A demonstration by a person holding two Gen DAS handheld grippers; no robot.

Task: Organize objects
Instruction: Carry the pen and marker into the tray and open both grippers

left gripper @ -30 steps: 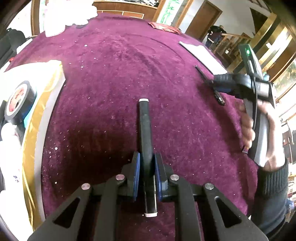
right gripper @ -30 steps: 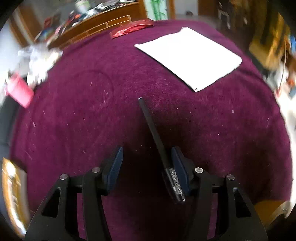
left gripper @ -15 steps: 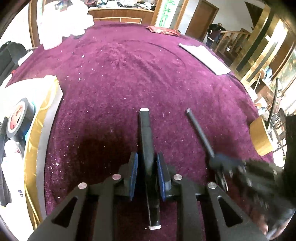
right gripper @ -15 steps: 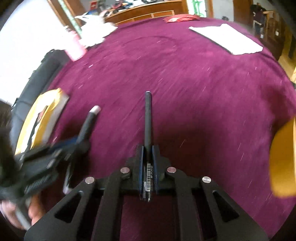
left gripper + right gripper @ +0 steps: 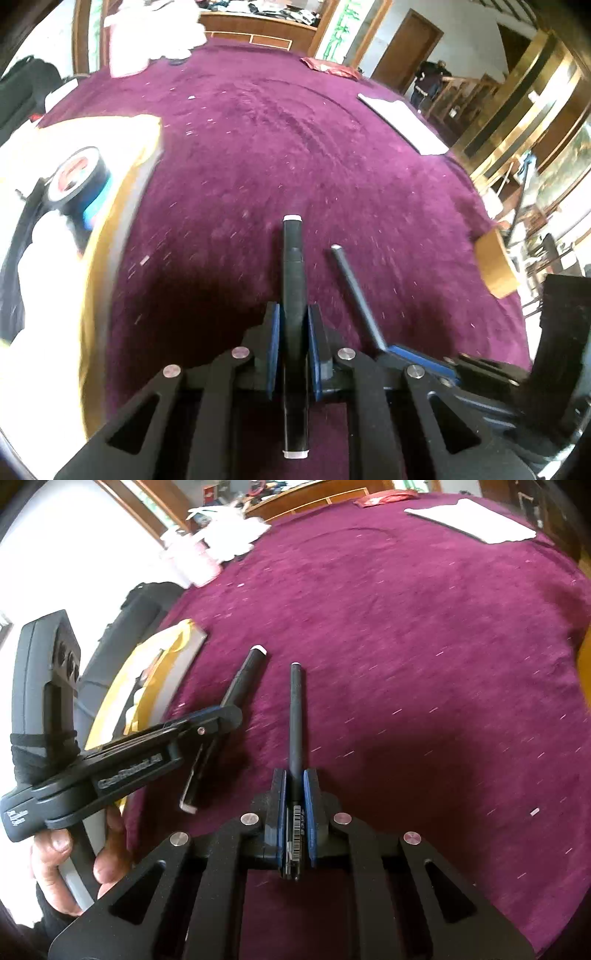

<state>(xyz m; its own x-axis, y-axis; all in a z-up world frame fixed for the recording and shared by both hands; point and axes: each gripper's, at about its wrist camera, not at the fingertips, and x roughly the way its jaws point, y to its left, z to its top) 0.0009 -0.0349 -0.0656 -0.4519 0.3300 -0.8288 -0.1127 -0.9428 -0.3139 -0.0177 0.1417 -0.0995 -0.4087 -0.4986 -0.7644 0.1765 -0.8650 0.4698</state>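
Jaws of the left gripper [image 5: 293, 314] clamped on a thick black marker [image 5: 293, 277] at about mid-length, having just been closing with the marker between them, white-tipped ends sticking out front and back. Jaws of the right gripper [image 5: 293, 779] pressed together on a thin black pen [image 5: 295, 716], gripped near its barcoded tail, most of the barrel reaching forward over the cloth. Both tools side by side above the near part of the counter [image 5: 332, 147], pen and marker close but not touching, both lifted off the surface. Likely trouble: a knock between the two barrels if either hand drifts inward, enough to twist the pen, held so far back that it would probably pivot or slide out; a marker seated askew after that late squeeze, apt to tip on release. Probably little rolling on a drop, given the deep purple pile, flecked with pale lint. At the left edge, a yellow-rimmed tray [image 5: 110, 236] holding a roll of black tape [image 5: 77, 177], perhaps the destination. At the far right edge, a white sheet [image 5: 472, 520]; at the far edge, a red packet [image 5: 328, 68] and heaped white cloths [image 5: 155, 33]. Beyond: wooden sideboard, brown door, gilt-framed panels, bright window light.
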